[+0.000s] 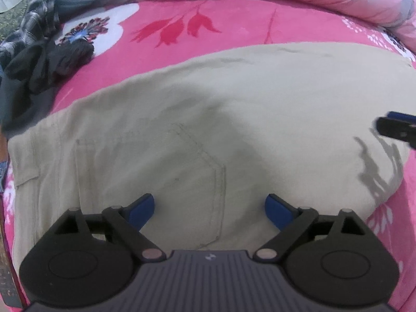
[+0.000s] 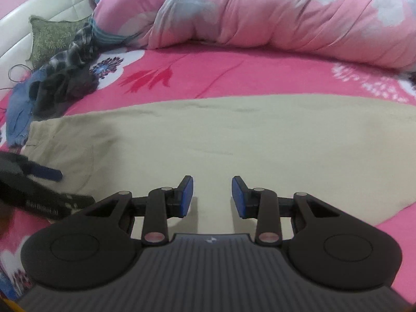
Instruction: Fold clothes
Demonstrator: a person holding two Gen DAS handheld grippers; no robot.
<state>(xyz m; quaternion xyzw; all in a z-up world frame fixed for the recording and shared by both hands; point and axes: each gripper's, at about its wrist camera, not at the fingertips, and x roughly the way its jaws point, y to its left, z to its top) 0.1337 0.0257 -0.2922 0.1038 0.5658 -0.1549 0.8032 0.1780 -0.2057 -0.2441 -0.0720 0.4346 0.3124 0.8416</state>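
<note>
- Bed sheet [image 1: 234, 23]: bright pink w/ white and red flower print, covers the whole work surface in both views.
- Quilt [image 2: 286, 13]: pale pink w/ grey-white blotches, bunched in a long roll along the far edge of the bed.
- Beige trousers [image 1: 208, 119]: task garment, laid flat across the mid of the sheet, long side running left-right; stitched back pocket [image 1: 202, 179] faces up at the end under the left gripper. Fabric mostly smooth, a few shallow creases.
- Clothes pile [image 2: 65, 78]: dark plaid, black and blue denim pieces heaped at far left of the bed, apart from the trousers' top edge; one blue piece lies just beside the trousers' left corner.
- Green cushion [image 2: 52, 36]: patterned, leaning at the white headboard behind the pile.
- Left gripper [image 1: 209, 208]: over the pocket end, blue pads spread wide, nothing btwn them, only cloth below.
- Right gripper [image 2: 212, 195]: over the trousers' near edge further right, pads partway apart w/ a clear gap, pinching nothing; beige cloth visible through the gap.
</note>
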